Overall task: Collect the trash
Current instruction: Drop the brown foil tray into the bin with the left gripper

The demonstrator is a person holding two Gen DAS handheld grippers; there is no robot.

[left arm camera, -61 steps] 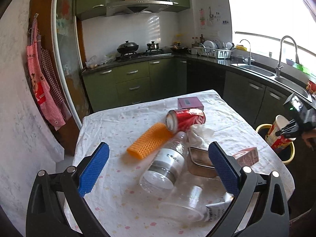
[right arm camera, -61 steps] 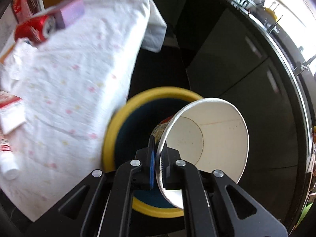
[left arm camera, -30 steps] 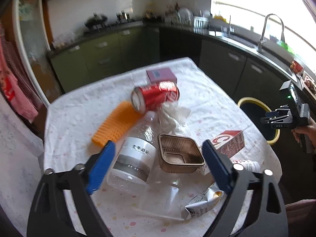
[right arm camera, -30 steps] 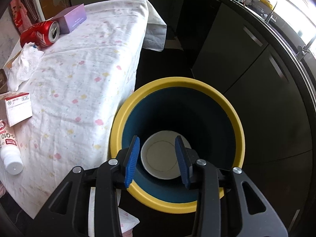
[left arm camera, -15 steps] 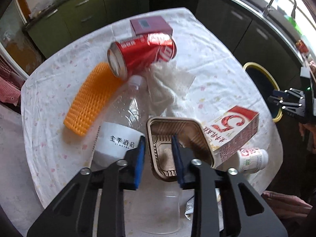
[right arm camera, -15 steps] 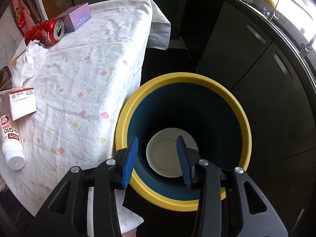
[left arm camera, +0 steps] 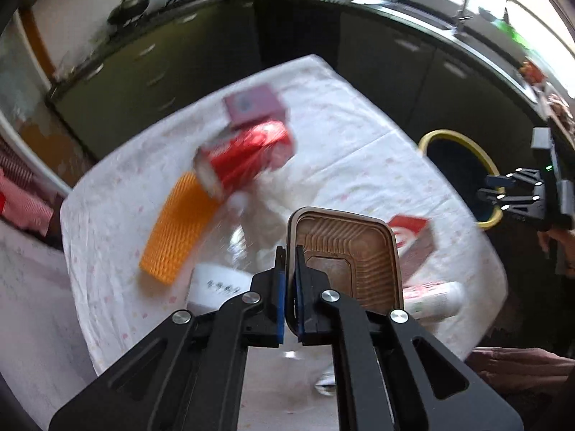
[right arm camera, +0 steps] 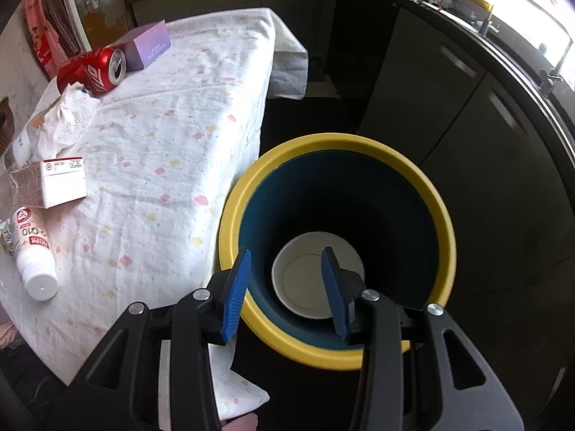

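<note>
My left gripper (left arm camera: 290, 280) is shut on the rim of a brown plastic tray (left arm camera: 345, 251) and holds it tilted up above the table. Below lie a red soda can (left arm camera: 248, 158), an orange mesh sleeve (left arm camera: 176, 222), a clear bottle (left arm camera: 222, 283) and a red carton (left arm camera: 413, 233). My right gripper (right arm camera: 287, 280) is open and empty over the yellow-rimmed bin (right arm camera: 251, 186), which also shows in the left wrist view (left arm camera: 463, 143). A white paper cup (right arm camera: 316, 273) lies at the bin's bottom.
The table with its white dotted cloth (right arm camera: 172, 136) stands left of the bin. On it are a purple box (right arm camera: 151, 46), a crumpled tissue (right arm camera: 75, 115) and a small white bottle (right arm camera: 34, 251). Dark kitchen cabinets (right arm camera: 431, 82) stand behind the bin.
My left gripper closed on the brown tray's rim and lifted it off the table. My right gripper stays open over the bin, slightly higher, after it dropped the paper cup in.
</note>
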